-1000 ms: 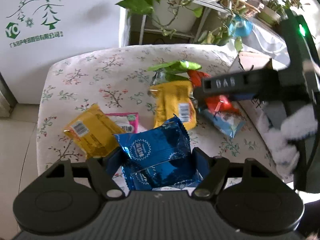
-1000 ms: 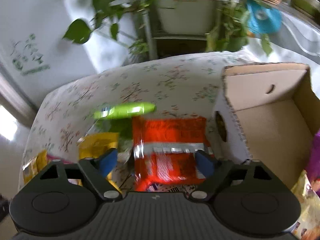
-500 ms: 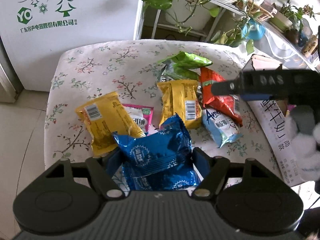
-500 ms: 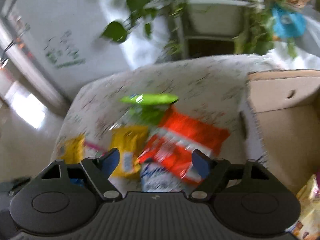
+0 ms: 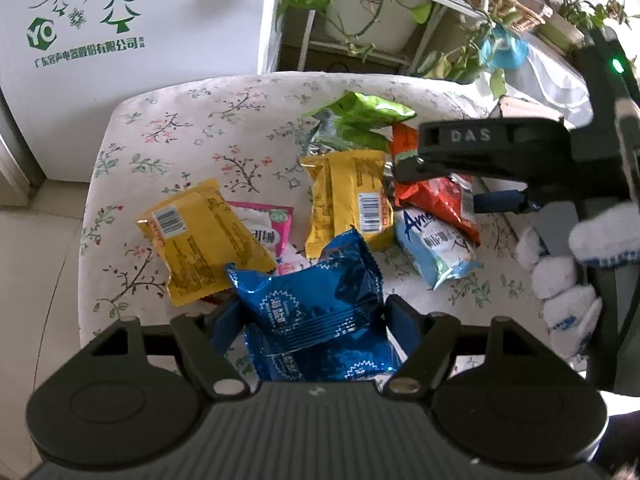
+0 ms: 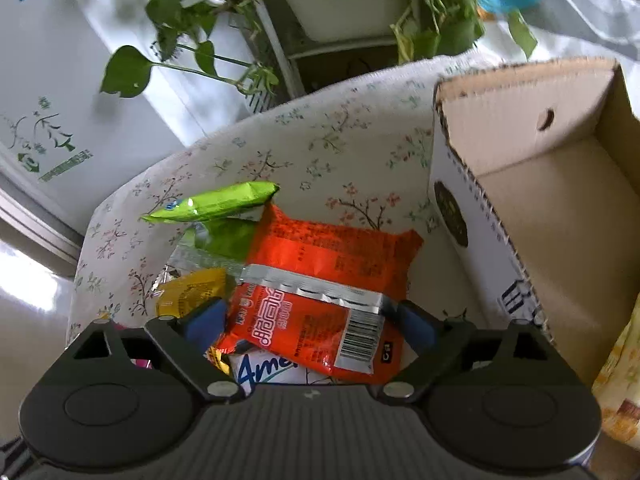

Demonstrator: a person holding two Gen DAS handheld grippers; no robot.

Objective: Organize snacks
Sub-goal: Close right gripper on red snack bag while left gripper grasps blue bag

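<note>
My left gripper (image 5: 312,316) is shut on a shiny blue snack packet (image 5: 312,300), held just above the floral tablecloth (image 5: 192,128). My right gripper (image 6: 310,320), held by a white-gloved hand (image 5: 568,276), hangs low over the pile with its jaws opening. An orange packet (image 6: 320,280) lies slanted between its blue pads (image 6: 416,324), not squeezed. Seen from the left wrist, that right gripper (image 5: 440,188) straddles the orange packet (image 5: 440,200). An open cardboard box (image 6: 540,208) stands right of the pile.
Loose on the cloth lie two yellow packets (image 5: 200,240) (image 5: 348,196), a pink one (image 5: 268,228), a light blue one (image 5: 436,248) and a green one (image 5: 360,116). Potted plants on a rack (image 5: 360,20) and a white appliance (image 5: 120,20) stand behind the table.
The right gripper pulled back, then came down over the orange packet with wider jaws; the packet now lies askew. The left gripper kept still with the blue packet.
</note>
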